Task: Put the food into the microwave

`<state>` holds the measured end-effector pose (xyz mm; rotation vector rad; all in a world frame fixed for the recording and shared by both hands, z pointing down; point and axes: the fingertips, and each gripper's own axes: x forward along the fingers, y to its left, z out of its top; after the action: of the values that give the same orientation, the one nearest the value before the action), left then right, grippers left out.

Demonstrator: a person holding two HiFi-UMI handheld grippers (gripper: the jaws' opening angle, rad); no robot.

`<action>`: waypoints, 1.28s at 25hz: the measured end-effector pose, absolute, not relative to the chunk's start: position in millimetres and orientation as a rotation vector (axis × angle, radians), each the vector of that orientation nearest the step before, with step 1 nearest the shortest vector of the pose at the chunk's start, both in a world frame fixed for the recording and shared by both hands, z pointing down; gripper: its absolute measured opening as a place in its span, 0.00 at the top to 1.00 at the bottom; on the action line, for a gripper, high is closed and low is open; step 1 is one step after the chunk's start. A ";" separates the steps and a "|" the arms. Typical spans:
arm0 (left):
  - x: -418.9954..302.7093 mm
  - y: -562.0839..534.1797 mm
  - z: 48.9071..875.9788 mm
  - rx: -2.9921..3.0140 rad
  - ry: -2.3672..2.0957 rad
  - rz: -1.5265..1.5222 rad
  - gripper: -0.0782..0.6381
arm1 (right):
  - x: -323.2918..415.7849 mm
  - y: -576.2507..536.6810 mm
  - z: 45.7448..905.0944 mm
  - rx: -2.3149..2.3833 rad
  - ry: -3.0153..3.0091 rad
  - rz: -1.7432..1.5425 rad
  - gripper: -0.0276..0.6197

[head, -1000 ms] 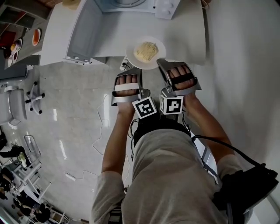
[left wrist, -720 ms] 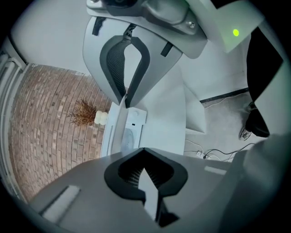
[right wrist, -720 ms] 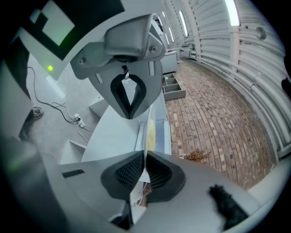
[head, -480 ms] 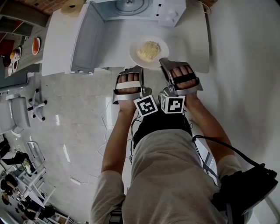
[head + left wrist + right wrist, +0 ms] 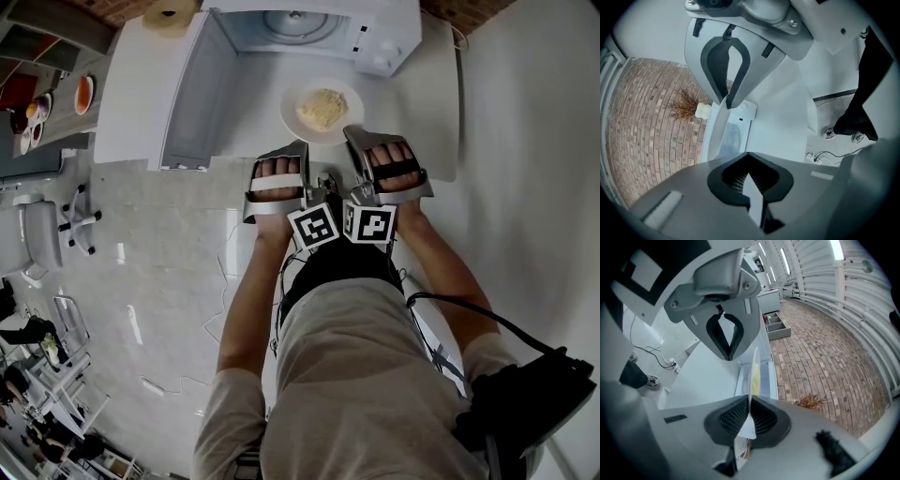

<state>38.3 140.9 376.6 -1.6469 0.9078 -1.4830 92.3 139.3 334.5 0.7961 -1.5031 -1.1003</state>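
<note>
A white plate carrying yellow food hangs level just in front of the open microwave. Both grippers hold its near rim. My left gripper is shut on the rim at the left, and my right gripper is shut on it at the right. In the left gripper view the plate's edge is a thin white strip pinched in my left gripper. In the right gripper view the plate stands edge-on in my right gripper, with the food showing yellow beyond.
The microwave door swings open to the left, and the glass turntable shows inside. A round wooden object sits on the white counter. A dried plant in a white vase stands by the brick wall. A chair stands on the floor at the left.
Both grippers have carried the plate forward toward the microwave, whose opening now shows more fully. Most of that move came early; since then they have hardly shifted.
</note>
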 end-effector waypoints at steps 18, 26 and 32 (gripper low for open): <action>31.9 41.1 418.2 -1.637 0.813 -1.546 0.88 | 76.7 32.8 387.8 0.735 -1.543 -1.020 0.93; 19.9 10.2 429.1 -1.649 0.810 -1.556 0.88 | 77.8 -5.6 406.0 0.773 -1.550 -0.970 0.93; 9.2 -16.6 435.3 -1.650 0.809 -1.549 0.88 | 77.9 -38.5 409.7 0.805 -1.542 -0.940 0.93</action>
<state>9.2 -16.6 435.3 -1.6500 0.8089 -1.5487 77.9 -38.5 409.7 0.8051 -1.5422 -0.9402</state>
